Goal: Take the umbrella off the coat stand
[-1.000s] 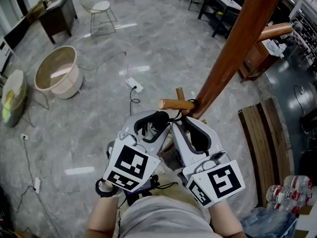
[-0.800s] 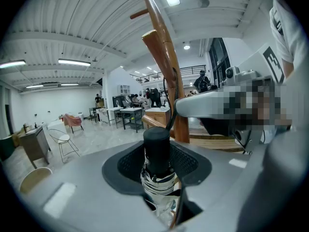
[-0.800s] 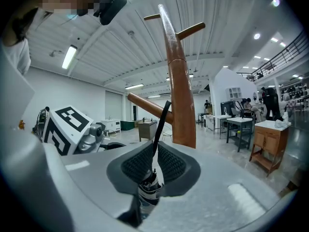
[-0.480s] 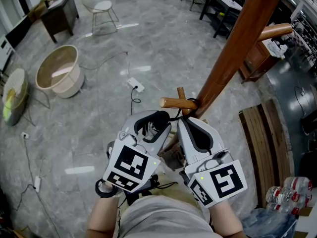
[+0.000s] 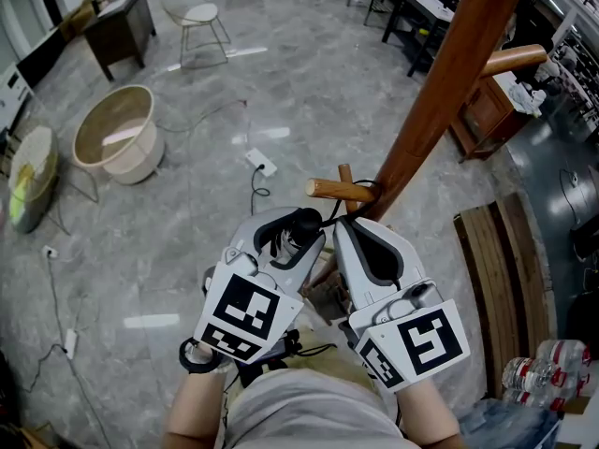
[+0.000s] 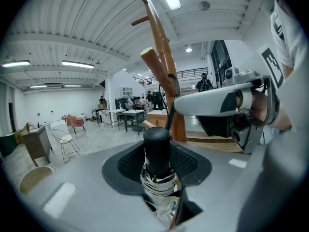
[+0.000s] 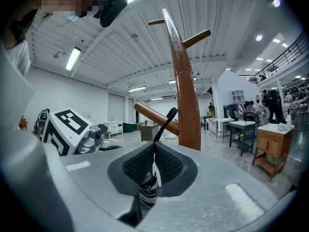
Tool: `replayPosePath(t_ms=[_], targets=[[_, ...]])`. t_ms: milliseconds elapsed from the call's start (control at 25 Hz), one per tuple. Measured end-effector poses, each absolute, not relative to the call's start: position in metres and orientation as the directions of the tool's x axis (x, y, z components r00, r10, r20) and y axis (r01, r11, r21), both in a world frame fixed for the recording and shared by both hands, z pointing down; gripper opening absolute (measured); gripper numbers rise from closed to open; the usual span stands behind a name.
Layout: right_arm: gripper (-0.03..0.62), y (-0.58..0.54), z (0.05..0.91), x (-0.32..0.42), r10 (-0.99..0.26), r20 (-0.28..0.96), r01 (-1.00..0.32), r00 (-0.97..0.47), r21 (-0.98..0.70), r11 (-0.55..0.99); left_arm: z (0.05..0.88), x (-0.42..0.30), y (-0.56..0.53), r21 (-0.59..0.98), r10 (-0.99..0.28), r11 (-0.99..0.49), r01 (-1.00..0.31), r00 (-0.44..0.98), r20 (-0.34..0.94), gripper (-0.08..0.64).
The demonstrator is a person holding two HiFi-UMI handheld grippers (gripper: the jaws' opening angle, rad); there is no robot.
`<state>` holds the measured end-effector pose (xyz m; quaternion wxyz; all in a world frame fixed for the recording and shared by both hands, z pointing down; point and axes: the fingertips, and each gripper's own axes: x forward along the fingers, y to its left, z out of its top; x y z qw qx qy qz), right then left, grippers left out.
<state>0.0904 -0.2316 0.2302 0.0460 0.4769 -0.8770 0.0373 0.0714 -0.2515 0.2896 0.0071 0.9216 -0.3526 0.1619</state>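
The brown coat stand [image 5: 440, 92] rises at the right, with a short peg [image 5: 337, 191] just ahead of both grippers. A folded umbrella with a black handle [image 6: 157, 149] and silvery canopy stands upright between the pads of my left gripper [image 5: 295, 230], which is shut on it. The umbrella's black strap [image 7: 164, 124] runs up from the jaws of my right gripper [image 7: 154, 161] to the peg [image 7: 154, 117] and loops over it. The right gripper [image 5: 348, 230] is shut on that strap, close beside the left one.
A beige basin [image 5: 112, 143] stands on the grey floor at the left, a wire chair [image 5: 197, 17] and a dark desk [image 5: 117, 26] farther back. A power strip [image 5: 259, 163] with cables lies ahead. Wooden planks [image 5: 510, 279] and water bottles [image 5: 552, 368] are at the right.
The right gripper's jaws have closed together onto the strap. Both grippers stay in place by the peg; the left still holds the umbrella.
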Motion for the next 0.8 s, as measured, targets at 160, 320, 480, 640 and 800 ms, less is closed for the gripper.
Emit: replayPosePath(t_ms=[160,320,480,640,800], targets=[[0.006,-0.23,0.228,0.084,-0.82,0.116,-0.827,-0.56,-0.012,0.563,0.288,0.066,-0.251,-0.097,-0.66,-0.739,-0.666,0.689,0.3,0.173],[0.005,-0.229,0.225,0.079,-0.81,0.111,-0.816,-0.575,-0.006,0.578,0.285,0.061,-0.249,-0.105,-0.676,-0.725,-0.68,0.676,0.294,0.172],[0.006,-0.227,0.219,0.073,-0.799,0.099,-0.803,-0.594,-0.002,0.596,0.279,0.055,-0.248,-0.11,-0.693,-0.71,-0.696,0.662,0.284,0.173],[0.005,-0.226,0.214,0.067,-0.785,0.089,-0.788,-0.613,0.005,0.616,0.274,0.05,-0.246,-0.115,-0.709,-0.695,-0.71,0.649,0.275,0.173],[0.005,-0.225,0.211,0.06,-0.768,0.081,-0.77,-0.636,0.012,0.638,0.271,0.043,-0.245,-0.117,-0.728,-0.675,-0.728,0.632,0.266,0.173]])
